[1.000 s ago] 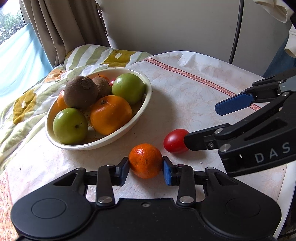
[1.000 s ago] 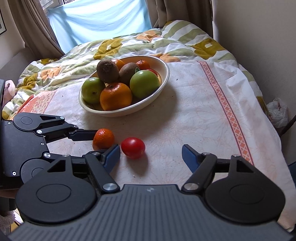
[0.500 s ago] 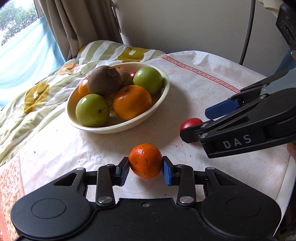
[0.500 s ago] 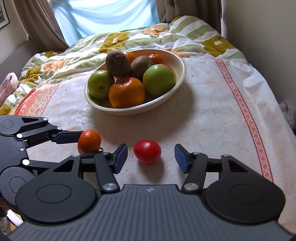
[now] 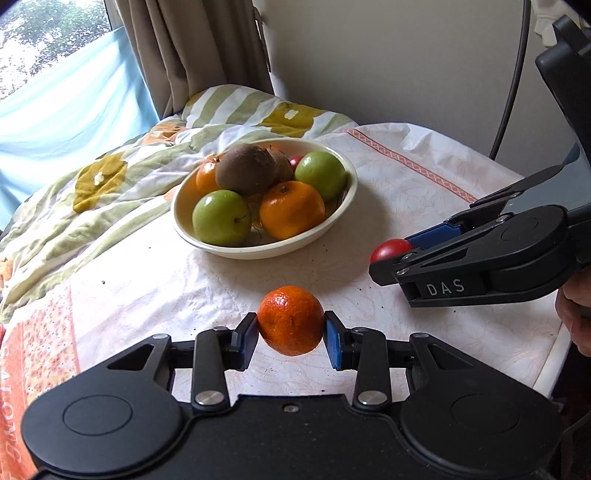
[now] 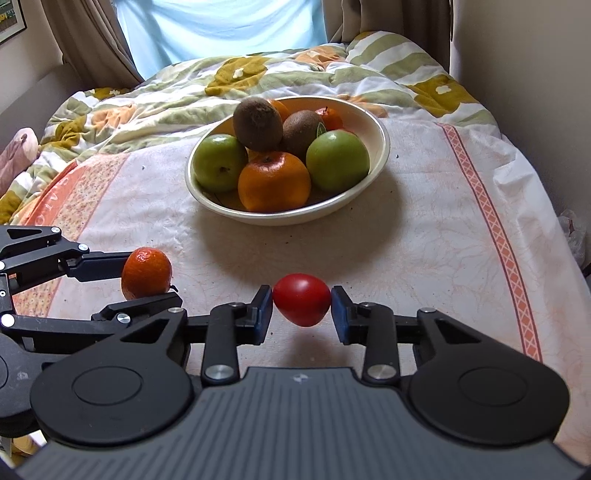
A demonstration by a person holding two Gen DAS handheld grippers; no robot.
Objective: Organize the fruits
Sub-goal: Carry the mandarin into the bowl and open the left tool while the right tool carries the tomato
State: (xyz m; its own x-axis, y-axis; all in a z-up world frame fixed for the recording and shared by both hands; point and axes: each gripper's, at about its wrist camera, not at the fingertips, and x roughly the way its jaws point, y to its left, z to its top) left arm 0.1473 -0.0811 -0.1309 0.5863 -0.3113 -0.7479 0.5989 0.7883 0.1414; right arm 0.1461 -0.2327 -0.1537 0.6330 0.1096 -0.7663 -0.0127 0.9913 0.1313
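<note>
The small, dimpled orange mandarin (image 5: 290, 319) sat clamped between the blue pads of the left gripper (image 5: 290, 334), its sides pressed by both of them, held near the front of the table. In the right wrist view it appeared just above the white cloth with orange patterning (image 6: 424, 258) and a little apart from it, though whether it was fully clear of the surface could not be told. The smooth red egg-shaped tomato (image 6: 302, 299) lay between the blue pads of the right gripper (image 6: 302, 314), whose jaws had just been closing around it; both pads met its sides, so it was gripped, and a soft shadow showed on the cloth beneath it. The two held fruits were near each other, the mandarin to the left of the tomato, the two grippers side by side.

Farther back on the cloth stood the cream-coloured round ceramic bowl (image 6: 380, 136), well apart from both grippers. In it were piled two green apples (image 6: 338, 160), a large orange (image 6: 274, 181) at the front, two brown fuzzy kiwis (image 6: 258, 123) on top, and smaller orange fruit behind them. Behind the bowl spread a rumpled quilt with green stripes and mustard flowers (image 6: 258, 74), and beyond it grey-brown curtains (image 5: 195, 51) framing a pale blue fabric (image 6: 221, 26) over the window. At the right edge of the left wrist view, part of a person's hand (image 5: 576, 317) held the right gripper's handle.
</note>
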